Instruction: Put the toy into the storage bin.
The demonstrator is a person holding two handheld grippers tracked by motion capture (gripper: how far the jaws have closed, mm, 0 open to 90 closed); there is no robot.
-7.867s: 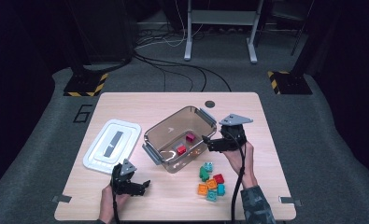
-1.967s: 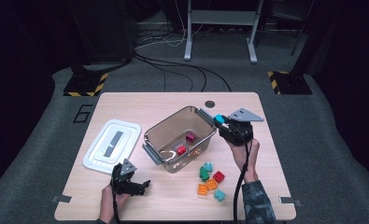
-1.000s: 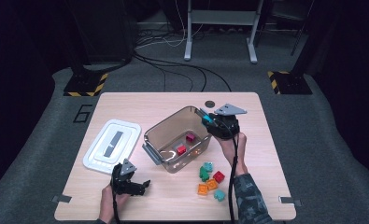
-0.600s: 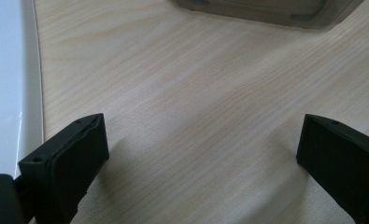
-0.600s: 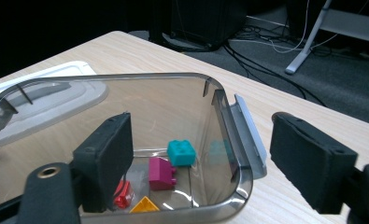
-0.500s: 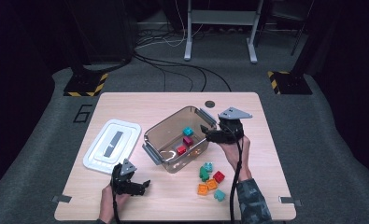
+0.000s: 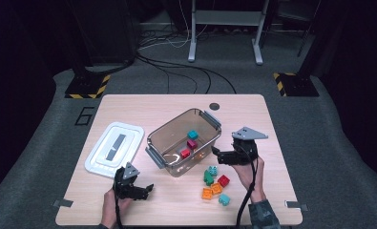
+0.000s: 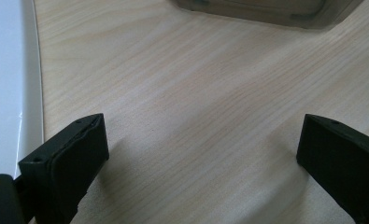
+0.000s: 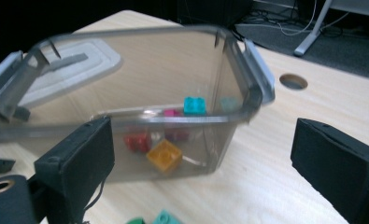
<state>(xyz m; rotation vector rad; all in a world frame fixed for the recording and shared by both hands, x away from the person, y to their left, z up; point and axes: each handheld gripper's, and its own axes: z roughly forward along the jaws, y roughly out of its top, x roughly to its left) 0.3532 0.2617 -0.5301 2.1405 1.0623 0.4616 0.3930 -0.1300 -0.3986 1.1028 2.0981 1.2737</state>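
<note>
A clear plastic bin [image 7: 158, 138] stands open in the middle of the table. Inside lie a teal brick [image 7: 192, 134], a dark red brick [image 7: 192, 143] and a red brick [image 7: 185, 153]. My right gripper [image 7: 216, 156] sits just outside the bin's right wall, open and holding nothing. In the right gripper view my right gripper [image 9: 203, 156] faces the bin [image 9: 247, 79], with the teal brick [image 9: 194, 105] and an orange brick [image 9: 164, 156] seen through the wall. My left gripper [image 7: 145, 190] rests open on the table near the front edge; the left gripper view shows my left gripper [image 8: 196, 158] over bare wood.
The bin's white lid [image 7: 114, 149] lies flat to the left, and its edge [image 8: 4, 93] is beside my left jaw. Several loose bricks, among them a green brick [image 7: 208, 177] and a red one [image 7: 223, 180], lie in front of the bin at the right. A round hole [image 7: 214, 106] is near the far edge.
My right gripper carried a teal brick from the loose pile to above the bin and let it go; the brick now lies inside. The gripper drew back to the bin's right side. The left gripper stayed put.
</note>
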